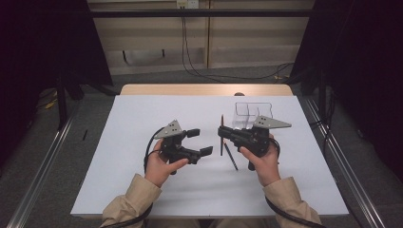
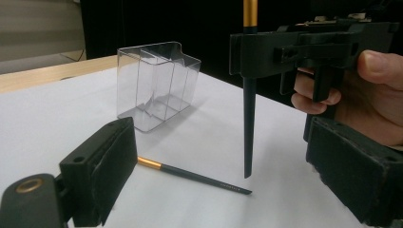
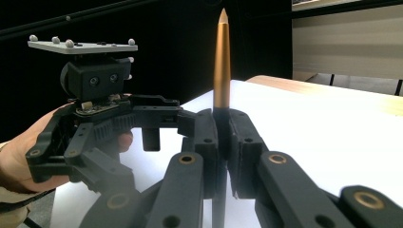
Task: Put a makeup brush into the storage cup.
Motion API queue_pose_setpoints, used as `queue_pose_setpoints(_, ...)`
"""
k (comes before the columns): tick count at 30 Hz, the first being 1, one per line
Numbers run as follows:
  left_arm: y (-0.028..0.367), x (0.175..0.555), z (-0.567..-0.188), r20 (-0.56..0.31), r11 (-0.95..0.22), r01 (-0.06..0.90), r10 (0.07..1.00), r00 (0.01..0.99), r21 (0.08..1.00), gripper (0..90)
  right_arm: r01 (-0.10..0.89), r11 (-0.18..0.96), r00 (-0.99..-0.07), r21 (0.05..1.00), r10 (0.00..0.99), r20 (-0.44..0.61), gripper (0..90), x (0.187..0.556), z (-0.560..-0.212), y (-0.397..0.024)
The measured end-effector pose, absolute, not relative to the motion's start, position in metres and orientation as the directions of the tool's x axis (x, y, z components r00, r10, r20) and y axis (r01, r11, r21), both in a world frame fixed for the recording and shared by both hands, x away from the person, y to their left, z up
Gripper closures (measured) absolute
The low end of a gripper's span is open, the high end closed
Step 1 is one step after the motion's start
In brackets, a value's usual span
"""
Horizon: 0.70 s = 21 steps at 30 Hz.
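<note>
Near the middle of the white desk (image 1: 142,180), both grippers face each other with a narrow gap between them. At about three o'clock from centre, the right gripper (image 1: 222,133) has its jaws clamped together on a dark pencil-like stick with a gold end (image 1: 222,124); in the high view the stick runs from twelve to six o'clock through the jaws. In the right gripper view the gold end (image 3: 221,61) rises straight up from between the closed jaws, and in the left gripper view its dark shaft (image 2: 248,128) hangs down with the tip close to the desk surface; whether it touches I cannot tell.

A second stick of the same kind (image 1: 231,156) lies flat on the desk just at five o'clock of the held one, below the right gripper's front. The left gripper view shows it (image 2: 195,176) lying between that gripper's own jaws but touching neither.

At nine o'clock of the right gripper, the left gripper (image 1: 199,142) has its jaws apart, with nothing pressed between them.

A clear plastic organiser box (image 1: 254,114) with inner dividers stands at twelve o'clock of the right gripper, near it.
</note>
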<state>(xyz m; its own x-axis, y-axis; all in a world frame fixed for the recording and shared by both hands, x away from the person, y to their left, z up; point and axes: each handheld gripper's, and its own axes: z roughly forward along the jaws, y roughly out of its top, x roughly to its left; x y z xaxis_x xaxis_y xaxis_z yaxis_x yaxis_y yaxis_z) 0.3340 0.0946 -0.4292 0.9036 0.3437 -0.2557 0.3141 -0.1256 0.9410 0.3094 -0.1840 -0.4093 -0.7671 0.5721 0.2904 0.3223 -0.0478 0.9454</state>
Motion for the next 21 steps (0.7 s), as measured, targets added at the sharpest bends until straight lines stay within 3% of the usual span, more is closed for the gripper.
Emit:
queue_pose_setpoints(3, 0.103, 0.333, -0.428, -0.244, -0.122, 0.298, 0.333, 0.911, 0.947, 4.4, 0.320, -0.046, -0.771, 0.946, 0.568, 0.288, 83.5, 0.309, -0.409, -0.184)
queue_pose_setpoints(21, 0.143, 0.330, -0.427, -0.145, -0.168, 0.210, 0.336, 0.931, 0.963, 2.1, 0.312, -0.049, -0.771, 0.949, 0.571, 0.282, 83.5, 0.308, -0.408, -0.188)
